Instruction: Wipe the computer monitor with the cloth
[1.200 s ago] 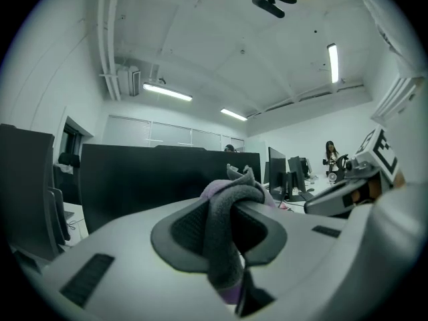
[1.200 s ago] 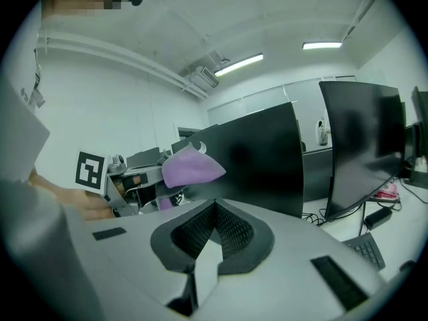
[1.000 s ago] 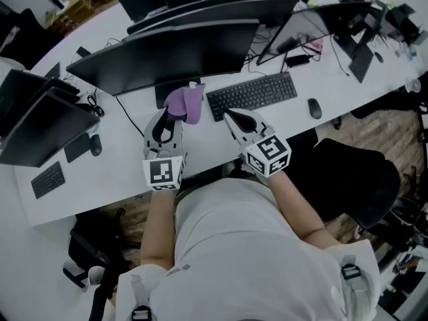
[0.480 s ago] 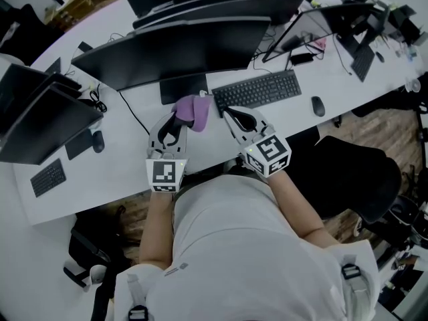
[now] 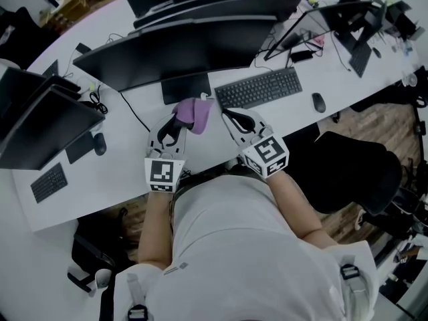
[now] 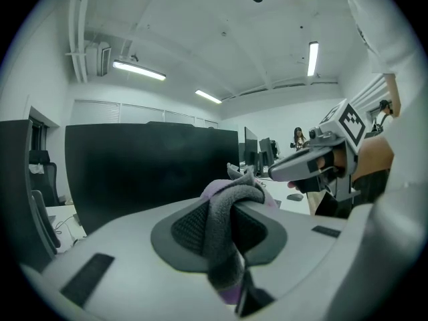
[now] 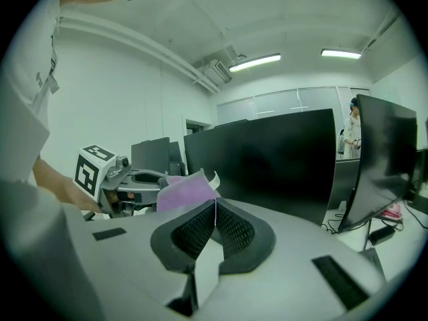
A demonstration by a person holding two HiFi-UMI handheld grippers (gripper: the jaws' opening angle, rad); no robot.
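Left gripper [image 5: 175, 120] is clamped tight on the purple cloth [image 5: 194, 112]. In the left gripper view a thick fold of it [image 6: 227, 212] is pinched between the two dark pads and spills up over their tips. From the head view the cloth bunches out past that gripper's nose, low over the white desk [image 5: 127, 159], just in front of the dark stand base [image 5: 186, 87] of the big black computer monitor [image 5: 180, 52]. Whether the cloth touches the desk, I cannot tell. The monitor's dark screen fills the background of both gripper views, close ahead but apart from the cloth. Over to the right gripper [image 5: 227, 114]: jaws pressed together, nothing between them, the pads meeting along a thin line in the right gripper view. Its tips sit just beside the cloth, at the near left corner of the black keyboard [image 5: 259, 89]. The two grippers are side by side, both pointing toward the monitor, each one showing in the other's camera. A black mouse [image 5: 317, 102] lies to the right of the keyboard, well apart from the action. A black office chair [image 5: 348, 172] stands by the person's right side.
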